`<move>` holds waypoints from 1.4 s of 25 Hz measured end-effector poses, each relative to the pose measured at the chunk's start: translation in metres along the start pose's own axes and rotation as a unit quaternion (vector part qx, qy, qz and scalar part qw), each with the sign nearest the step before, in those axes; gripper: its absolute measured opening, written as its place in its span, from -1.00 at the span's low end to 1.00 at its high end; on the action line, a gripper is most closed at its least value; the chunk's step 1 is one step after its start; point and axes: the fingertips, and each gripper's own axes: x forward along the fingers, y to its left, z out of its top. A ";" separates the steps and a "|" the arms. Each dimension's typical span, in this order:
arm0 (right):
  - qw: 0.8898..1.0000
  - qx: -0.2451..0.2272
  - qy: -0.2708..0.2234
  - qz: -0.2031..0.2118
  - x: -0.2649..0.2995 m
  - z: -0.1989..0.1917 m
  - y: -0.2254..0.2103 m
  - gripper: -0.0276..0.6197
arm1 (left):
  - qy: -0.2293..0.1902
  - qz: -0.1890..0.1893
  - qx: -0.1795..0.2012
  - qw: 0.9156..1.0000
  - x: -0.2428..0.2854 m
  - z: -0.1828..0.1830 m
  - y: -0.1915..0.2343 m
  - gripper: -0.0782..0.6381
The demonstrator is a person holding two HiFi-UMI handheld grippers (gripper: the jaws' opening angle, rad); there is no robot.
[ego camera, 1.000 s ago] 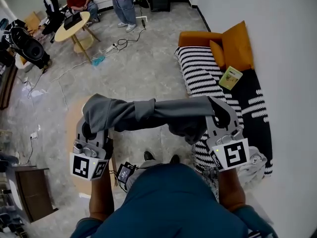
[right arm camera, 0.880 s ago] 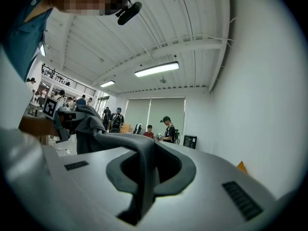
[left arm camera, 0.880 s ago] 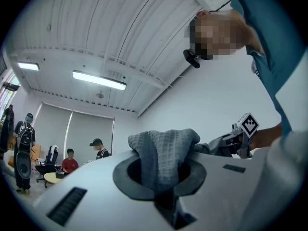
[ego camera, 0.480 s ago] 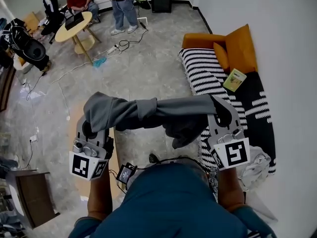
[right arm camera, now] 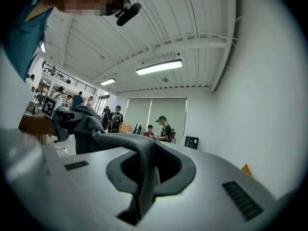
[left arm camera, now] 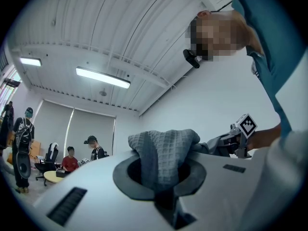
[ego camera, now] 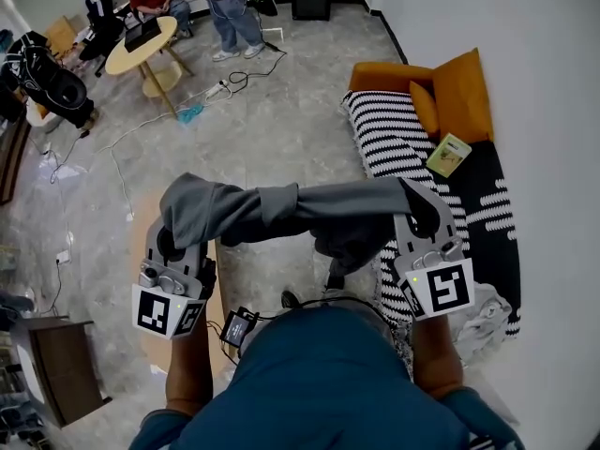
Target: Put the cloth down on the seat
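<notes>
Head view shows the cloth (ego camera: pixel 281 212) pulled out like a band between the two tools, in the air above the floor (ego camera: pixel 281 111). It is not yet on the seat (ego camera: pixel 389 139). The left gripper (ego camera: pixel 172 244) is at about 8 o'clock in the picture and the right gripper (ego camera: pixel 424 221) at about 4 o'clock. From the cloth, the seat lies toward 2 o'clock, and the right gripper appears already over its near edge.

In the left gripper view the jaws are almost together and pinch a bunch of the waffle-weave cloth (left arm camera: pixel 161 153), which rises out of them at 12 o'clock. In the right gripper view the jaws are also narrow, closed on a fold of cloth (right arm camera: pixel 139 172) that runs away toward 10 o'clock, to the other tool.

I think each end is held so that the cloth stays spread and off the floor. Only the middle part sags a little, at 5 o'clock from the cloth's centre. With both ends gripped, it can be laid down flat rather than dropped in a heap.

At the far end of the seat, toward 1 o'clock, there are orange cushions (ego camera: pixel 464 92) and a book (ego camera: pixel 448 155). So the free striped part nearer to the person looks to me the sensible place for it.
</notes>
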 end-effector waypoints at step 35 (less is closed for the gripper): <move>1.000 0.001 0.001 0.009 0.128 -0.031 -0.110 -0.84 | 0.013 0.015 0.014 1.000 0.147 -0.042 0.051 -0.69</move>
